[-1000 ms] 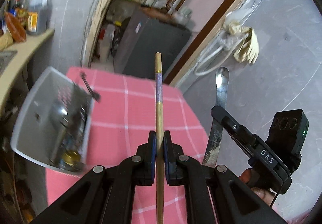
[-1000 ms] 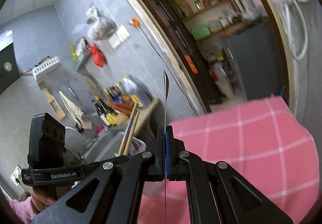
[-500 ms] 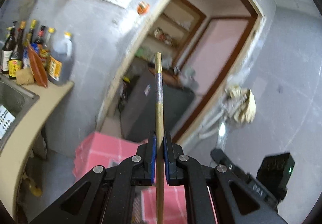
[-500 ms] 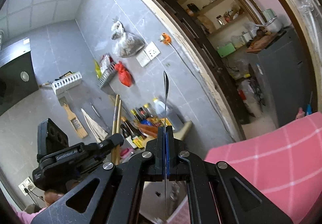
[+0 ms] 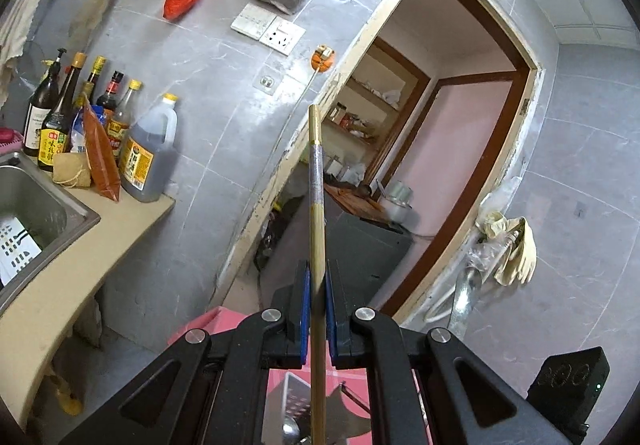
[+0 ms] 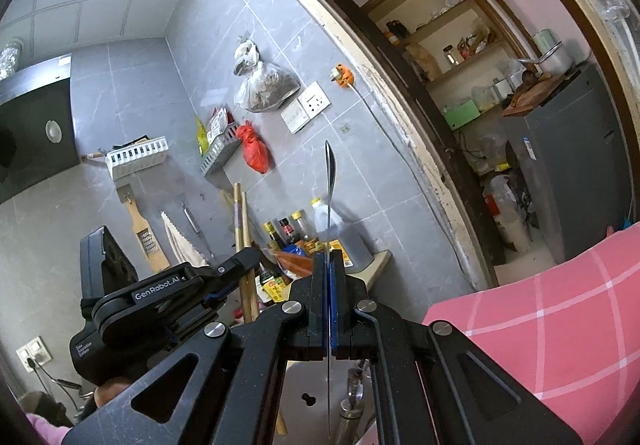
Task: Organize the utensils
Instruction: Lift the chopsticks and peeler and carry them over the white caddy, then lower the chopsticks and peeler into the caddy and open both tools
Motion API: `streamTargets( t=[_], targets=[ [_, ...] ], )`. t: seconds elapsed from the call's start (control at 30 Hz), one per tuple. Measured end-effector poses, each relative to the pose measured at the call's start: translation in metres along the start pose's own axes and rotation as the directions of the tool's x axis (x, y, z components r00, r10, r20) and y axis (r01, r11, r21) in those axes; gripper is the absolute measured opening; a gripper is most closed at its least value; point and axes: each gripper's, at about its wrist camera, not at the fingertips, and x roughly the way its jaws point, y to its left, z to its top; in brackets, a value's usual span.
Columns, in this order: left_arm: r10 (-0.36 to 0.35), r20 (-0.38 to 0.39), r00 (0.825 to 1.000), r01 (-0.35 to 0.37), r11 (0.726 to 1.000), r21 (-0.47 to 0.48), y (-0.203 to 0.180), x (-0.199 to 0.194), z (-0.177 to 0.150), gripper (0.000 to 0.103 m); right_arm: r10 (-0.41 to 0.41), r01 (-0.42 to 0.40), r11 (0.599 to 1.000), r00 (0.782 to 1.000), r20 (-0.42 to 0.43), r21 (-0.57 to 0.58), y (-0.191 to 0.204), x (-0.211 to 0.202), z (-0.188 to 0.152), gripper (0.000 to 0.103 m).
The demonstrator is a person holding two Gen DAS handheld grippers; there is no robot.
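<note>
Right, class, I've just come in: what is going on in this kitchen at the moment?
A person is sorting utensils with a handheld gripper in each hand. The left gripper is shut on chopsticks, which point up towards the doorway. The right gripper is shut on a metal spoon, seen edge-on. Both are held up in the air, above the pink checked tablecloth.

- Chopsticks (image 5: 317,205): pale smooth wood, with a glossy patterned band.
- Spoon (image 6: 330,181): thin polished metal.
- Tablecloth (image 6: 560,309): matt pink checked cloth.
- Sink (image 5: 48,205): brushed steel.
- Wall tiles (image 5: 208,93): glossy grey.
- Gripper pads (image 5: 305,305): blue, matt.
</note>
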Motion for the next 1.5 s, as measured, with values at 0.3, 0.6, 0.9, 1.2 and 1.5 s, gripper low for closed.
streamTargets(
  t=[0.3,0.6,0.9,1.2,1.5],
  targets=[
    [0.028,0.1,0.995,-0.038,0.995,0.098,-0.007,-0.011,-0.022,0.007,-0.006,0.008,0.999,0.998,0.056,-0.044,0.003,-0.002,-0.02,0.002],
    [0.024,0.115,0.993,-0.041,0.989,0.144,-0.009,-0.021,-0.039,0.007,-0.001,0.002,0.984,1.0,0.008,-0.18,0.012,-0.001,-0.033,0.002],
    [0.022,0.098,0.995,-0.038,0.984,0.173,-0.009,-0.033,-0.049,0.007,-0.007,-0.002,0.972,0.999,-0.036,-0.235,0.015,-0.01,-0.037,0.002],
    [0.021,0.055,0.998,-0.031,0.979,0.202,-0.009,-0.044,-0.056,0.007,-0.023,-0.004,0.946,0.997,-0.077,-0.324,0.028,-0.017,-0.037,0.002],
    [0.009,0.03,0.999,-0.015,0.977,0.211,-0.01,-0.053,-0.053,0.007,-0.033,-0.007,0.942,0.993,-0.112,-0.337,0.033,-0.019,-0.036,0.002]
  ],
)
